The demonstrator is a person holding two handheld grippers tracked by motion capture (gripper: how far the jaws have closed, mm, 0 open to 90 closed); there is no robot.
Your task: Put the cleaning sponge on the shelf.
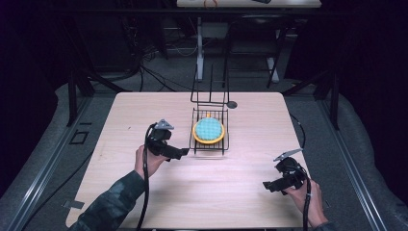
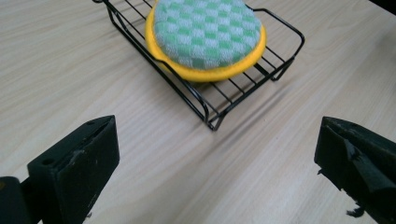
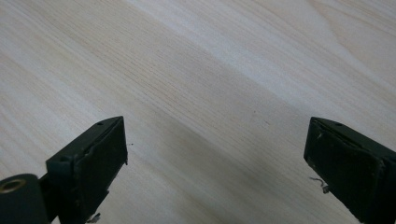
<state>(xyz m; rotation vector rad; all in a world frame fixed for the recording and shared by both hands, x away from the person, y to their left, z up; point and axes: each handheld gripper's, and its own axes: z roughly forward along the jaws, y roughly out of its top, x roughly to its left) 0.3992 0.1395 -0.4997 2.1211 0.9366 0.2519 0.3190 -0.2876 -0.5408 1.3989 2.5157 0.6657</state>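
the person's forearms come in at the near edge of the pale wood counter (image 1: pixel 159 202), the largest thing here, and each hand carries a tool. on the counter's middle stands a black wire rack (image 1: pixel 210 144), a flat grid tray whose taller wire frame rises at its far end, so its long axis runs away from the person. on the tray lies a round sponge pad (image 1: pixel 209 129), green-and-white checked on top with a yellow rim; in the left gripper view the pad (image 2: pixel 208 35) rests toward the far part of the rack (image 2: pixel 215 109), with bare wires nearer the tool. the left tool (image 1: pixel 174 152) hovers just beside the rack's left edge, pointing to the right toward it, its jaws spread wide with nothing between them; from it the pad lies ahead and a little farther off across the counter. the right tool (image 1: pixel 268 185) is well apart, near the front right corner, also spread wide and empty, looking down at bare wood (image 3: pixel 196 93). the left hand is clearly the nearer one, so a reach for the pad would likely fall to it, coming in over the rack's side wire. no brand, label or writing can be read anywhere.
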